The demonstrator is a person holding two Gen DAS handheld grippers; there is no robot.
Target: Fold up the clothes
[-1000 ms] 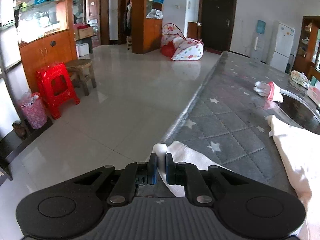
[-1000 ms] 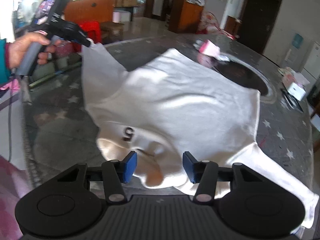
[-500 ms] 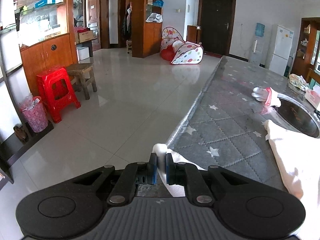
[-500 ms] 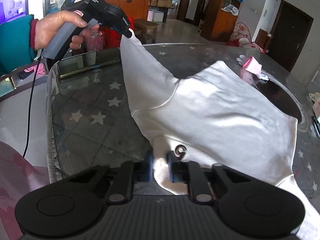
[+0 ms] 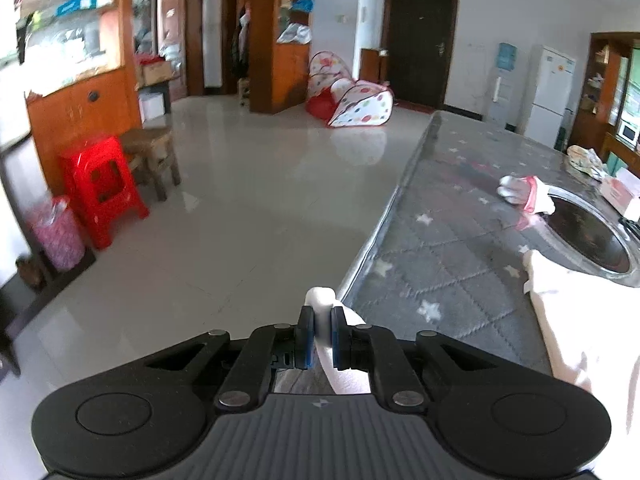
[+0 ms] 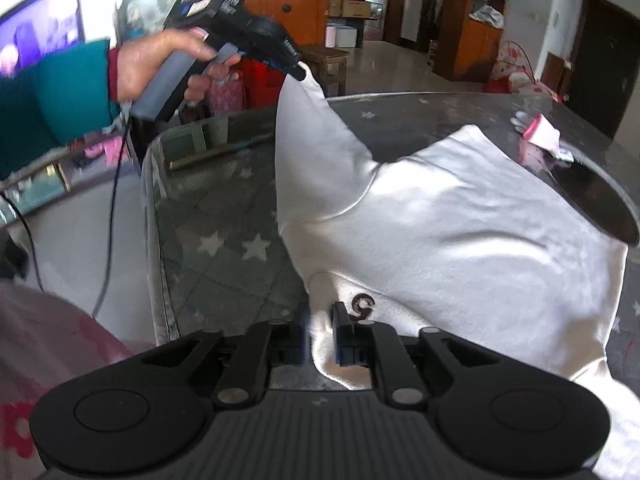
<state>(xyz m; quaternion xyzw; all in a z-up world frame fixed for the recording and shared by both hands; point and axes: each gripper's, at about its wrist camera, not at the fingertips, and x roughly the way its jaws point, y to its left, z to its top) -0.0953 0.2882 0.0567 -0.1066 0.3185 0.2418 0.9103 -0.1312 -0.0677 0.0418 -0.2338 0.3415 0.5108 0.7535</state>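
Garment: our white shirt (image 6: 460, 224) lies spread on the star-quilted tabletop (image 6: 224, 236), one sleeve lifted off it toward the tabletop's corner.
Left tongs (image 5: 320, 334): clamped on the sleeve cuff (image 5: 320, 298), as a second ago.
Right tongs (image 6: 320, 330): stood wide a second ago; they have just closed, then eased slightly, pinching the edge beside the shirt's dark mark (image 6: 362, 306).
Meaning: we judge both grips set, so the fold can start.
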